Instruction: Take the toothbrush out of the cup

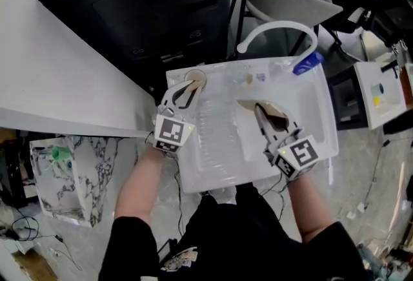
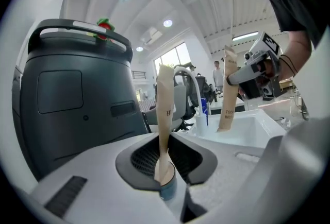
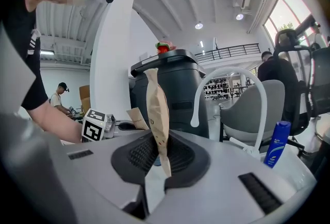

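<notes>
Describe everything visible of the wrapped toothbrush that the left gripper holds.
The wrapped toothbrush is a long, narrow brown paper sleeve with dark print along it; the brush itself is hidden. It stands nearly upright, clamped between the jaws of the left gripper. Its lower end sits inside the rim of a small cup with a blue wall.

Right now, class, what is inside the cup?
The lower end of a brown paper packet, pinched by the left tool. It hides the bottom of the cup and whatever it wraps.
</notes>
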Demonstrator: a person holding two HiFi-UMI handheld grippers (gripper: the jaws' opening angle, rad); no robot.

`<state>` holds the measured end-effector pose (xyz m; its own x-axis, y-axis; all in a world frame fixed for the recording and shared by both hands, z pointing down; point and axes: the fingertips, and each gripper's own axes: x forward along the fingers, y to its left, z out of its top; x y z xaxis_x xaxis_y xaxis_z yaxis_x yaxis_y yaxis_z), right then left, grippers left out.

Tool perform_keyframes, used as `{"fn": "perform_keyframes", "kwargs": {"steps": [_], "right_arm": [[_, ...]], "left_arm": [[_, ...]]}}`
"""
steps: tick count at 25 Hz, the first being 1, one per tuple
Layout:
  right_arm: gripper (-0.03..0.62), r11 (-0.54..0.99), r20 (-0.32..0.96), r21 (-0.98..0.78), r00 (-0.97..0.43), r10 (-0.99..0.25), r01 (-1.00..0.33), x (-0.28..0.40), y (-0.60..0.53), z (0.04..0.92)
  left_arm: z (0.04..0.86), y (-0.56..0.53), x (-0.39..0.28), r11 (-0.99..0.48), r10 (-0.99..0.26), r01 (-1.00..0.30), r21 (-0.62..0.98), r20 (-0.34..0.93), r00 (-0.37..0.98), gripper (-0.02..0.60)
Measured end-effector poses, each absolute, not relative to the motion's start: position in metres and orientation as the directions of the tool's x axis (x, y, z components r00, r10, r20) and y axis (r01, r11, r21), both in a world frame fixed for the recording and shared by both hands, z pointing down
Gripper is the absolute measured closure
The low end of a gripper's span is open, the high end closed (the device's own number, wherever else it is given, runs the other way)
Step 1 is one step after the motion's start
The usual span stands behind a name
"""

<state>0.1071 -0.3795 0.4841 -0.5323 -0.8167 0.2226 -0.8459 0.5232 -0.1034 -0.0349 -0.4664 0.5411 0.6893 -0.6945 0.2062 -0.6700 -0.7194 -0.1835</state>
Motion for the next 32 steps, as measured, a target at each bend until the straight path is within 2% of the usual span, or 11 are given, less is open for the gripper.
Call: {"fn": "perform_keyframes", "kwargs": {"steps": [13,25,32], "right_arm": [[0.565,0.539,0.140,-0.072,-0.544,-0.827,-0.839,0.079,-0.364,0.449],[0.566,0.530,0.093,-0.040,-0.531,-0.842,-0.847,0.058,-0.332,0.418],[0.566,0.490,0.075,-0.029,-0.491,-0.868,-0.871,0.042,-0.299,0.407]], "left_arm": [[0.443,-0.397,-0.049,-0.724,-0.686,-0.667,-0.175,0.084,0.723,0.535],[0.407,-0.334,-0.088,-0.661,-0.750,-0.743,-0.105,0.079,0.657,0.535],[0.409,-0.289,-0.109,-0.679,-0.733,-0.732,-0.057,0.095,0.673,0.535]]}}
